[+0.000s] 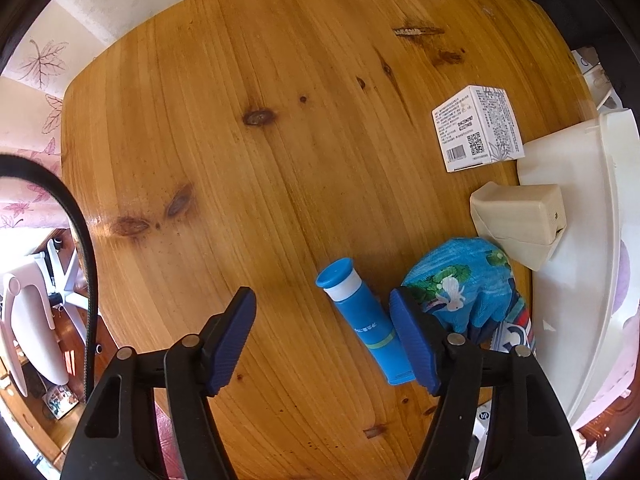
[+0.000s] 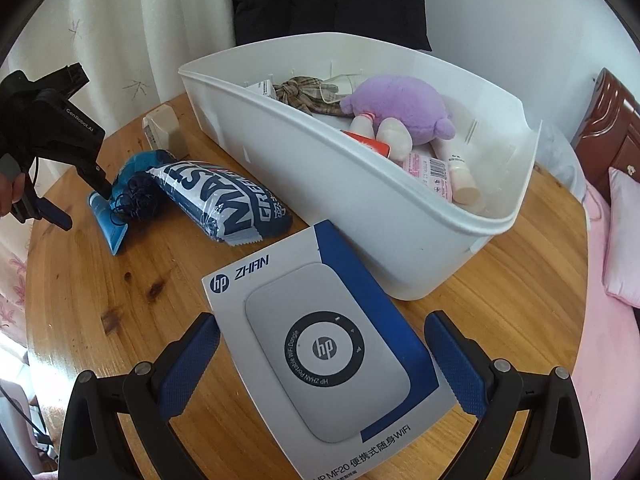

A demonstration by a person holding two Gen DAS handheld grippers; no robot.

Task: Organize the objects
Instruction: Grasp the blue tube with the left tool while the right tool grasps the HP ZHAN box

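A blue tube (image 1: 362, 322) lies flat on the wooden table (image 1: 260, 160) between the jaws of my left gripper (image 1: 322, 300), which points straight down and is open. The tube is close to the right pad (image 1: 412, 344); the left pad is well clear of it. The right wrist view shows the same left gripper (image 2: 86, 204) over the tube (image 2: 108, 226). My right gripper (image 2: 320, 318) stands open astride a flat grey and blue HP box (image 2: 320, 352) lying on the table, its pads close to the box's two long edges.
A white bin (image 2: 360, 216) holds a purple plush (image 2: 400, 108) and small items. Beside the tube lie a blue patterned pouch (image 1: 460, 280), a mask pack (image 2: 224, 204), a beige box (image 1: 520, 220) and a white printed carton (image 1: 476, 128). A pink bed (image 2: 616, 320) is at the right.
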